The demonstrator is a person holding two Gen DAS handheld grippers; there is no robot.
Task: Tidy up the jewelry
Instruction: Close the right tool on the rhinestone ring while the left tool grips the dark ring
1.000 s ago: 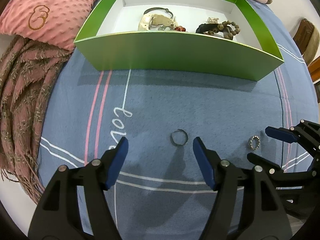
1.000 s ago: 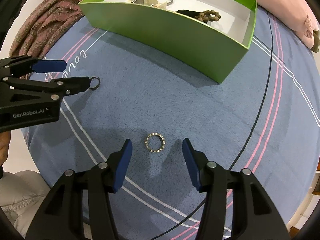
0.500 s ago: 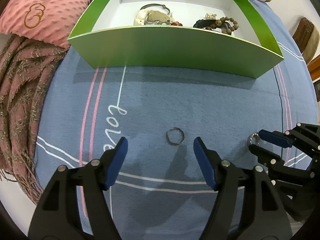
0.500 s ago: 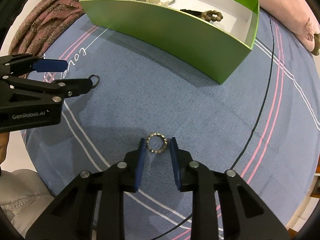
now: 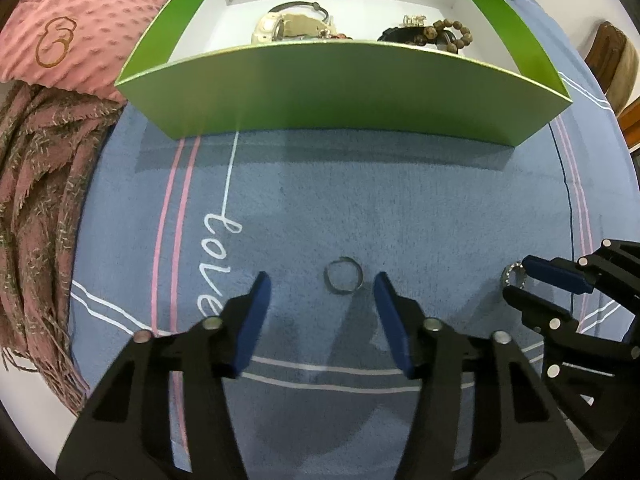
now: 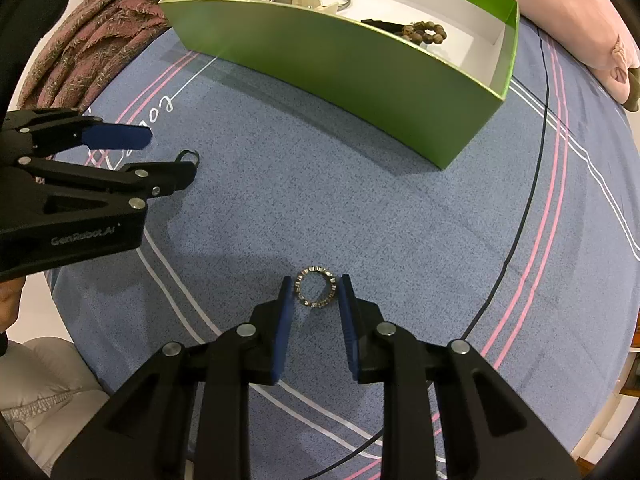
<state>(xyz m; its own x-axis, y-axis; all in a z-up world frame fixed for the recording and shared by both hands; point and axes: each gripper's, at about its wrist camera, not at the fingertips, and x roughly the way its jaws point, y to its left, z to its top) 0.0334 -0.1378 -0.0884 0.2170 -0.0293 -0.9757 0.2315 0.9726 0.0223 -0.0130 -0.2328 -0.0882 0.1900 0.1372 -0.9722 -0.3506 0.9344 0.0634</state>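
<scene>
A plain thin metal ring [image 5: 343,276] lies on the blue towel [image 5: 360,200]. It sits between the tips of my left gripper [image 5: 321,284], whose jaws are closing with gaps on both sides of it. A studded silver ring [image 6: 316,287] lies flat further right, and my right gripper [image 6: 315,286] is shut on it, a blue pad against each side. Each gripper also shows in the other view: the right gripper [image 5: 520,278] beside the studded ring [image 5: 514,274], the left gripper [image 6: 170,152] by the plain ring [image 6: 190,156]. Beyond them stands the green box [image 5: 320,92].
The green box [image 6: 340,68] holds a pale watch [image 5: 276,28], a dark bangle and a wooden bead bracelet [image 5: 448,34]. A pink blanket [image 5: 80,20] and fringed scarf [image 5: 36,200] lie left, a pink pillow [image 6: 580,20] back right. A person's hand [image 6: 8,304] is at the left edge.
The right jaws have closed from wide apart onto the studded ring. The left jaws have narrowed around the plain ring. Both hands have hardly shifted.
</scene>
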